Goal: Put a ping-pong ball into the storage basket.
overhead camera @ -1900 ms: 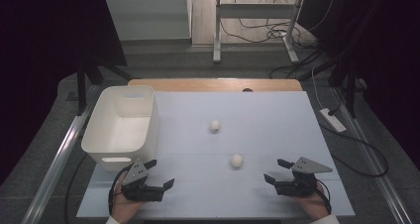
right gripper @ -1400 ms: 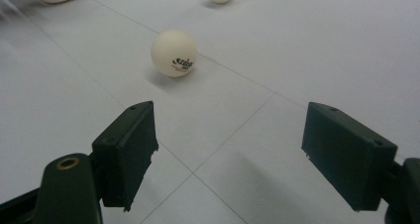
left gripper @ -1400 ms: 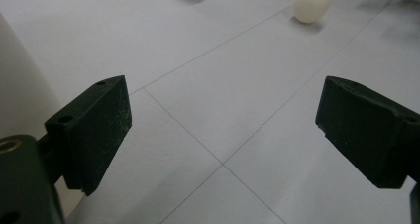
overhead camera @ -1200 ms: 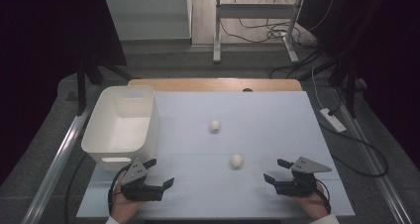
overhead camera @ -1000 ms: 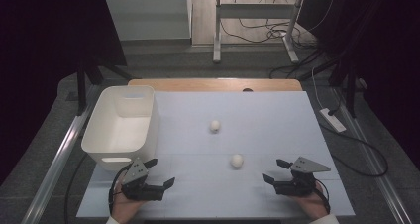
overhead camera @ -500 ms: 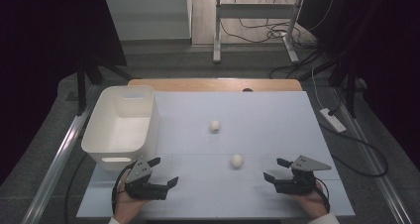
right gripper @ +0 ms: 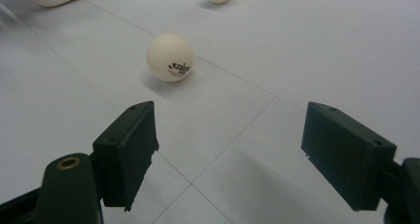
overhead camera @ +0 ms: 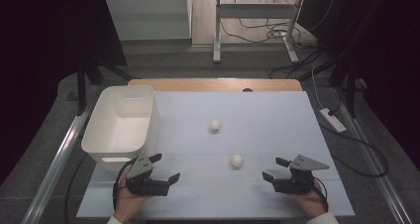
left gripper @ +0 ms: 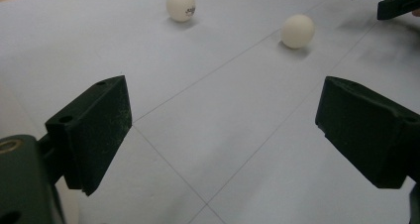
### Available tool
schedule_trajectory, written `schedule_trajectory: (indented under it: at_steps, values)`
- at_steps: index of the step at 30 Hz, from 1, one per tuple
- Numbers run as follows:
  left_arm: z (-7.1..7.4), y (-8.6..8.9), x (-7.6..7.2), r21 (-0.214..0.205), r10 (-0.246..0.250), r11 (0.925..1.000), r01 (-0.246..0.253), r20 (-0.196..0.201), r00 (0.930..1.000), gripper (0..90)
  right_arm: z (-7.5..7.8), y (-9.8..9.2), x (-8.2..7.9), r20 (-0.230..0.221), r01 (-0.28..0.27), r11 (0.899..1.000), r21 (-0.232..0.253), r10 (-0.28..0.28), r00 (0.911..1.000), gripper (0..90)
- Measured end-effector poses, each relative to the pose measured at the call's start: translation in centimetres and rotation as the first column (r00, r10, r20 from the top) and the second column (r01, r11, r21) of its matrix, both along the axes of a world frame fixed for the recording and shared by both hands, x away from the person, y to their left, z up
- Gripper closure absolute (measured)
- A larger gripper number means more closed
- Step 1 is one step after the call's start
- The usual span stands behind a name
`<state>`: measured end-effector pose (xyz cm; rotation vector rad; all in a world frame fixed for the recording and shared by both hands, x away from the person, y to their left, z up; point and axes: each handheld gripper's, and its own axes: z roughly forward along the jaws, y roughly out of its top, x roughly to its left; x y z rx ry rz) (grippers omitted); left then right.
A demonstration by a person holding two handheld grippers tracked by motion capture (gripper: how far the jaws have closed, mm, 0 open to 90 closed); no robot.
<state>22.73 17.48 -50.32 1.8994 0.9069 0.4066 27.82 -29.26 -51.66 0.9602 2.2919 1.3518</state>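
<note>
Resting low near the table's (overhead camera: 198,204) front edge, the left gripper (overhead camera: 165,169) and right gripper (overhead camera: 272,169) both had jaws spread wide and empty, aimed inward at the near ball (overhead camera: 237,160). That ball lay between them on bare surface; the far ball (overhead camera: 215,126) sat beyond it, the white bin (overhead camera: 101,135) well to its left
</note>
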Motion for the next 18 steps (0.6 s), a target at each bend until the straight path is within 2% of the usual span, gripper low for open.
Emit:
schedule_trajectory:
  at_steps: [18]
  values:
    - [0.58, -0.83, 0.75, 0.001, -0.012, 0.9999, 0.012, -0.006, 0.9999, 8.3, 0.03, 0.41, -0.10, 0.010, -0.019, 1.000, -0.006, 0.019, 0.9998, 21.6]
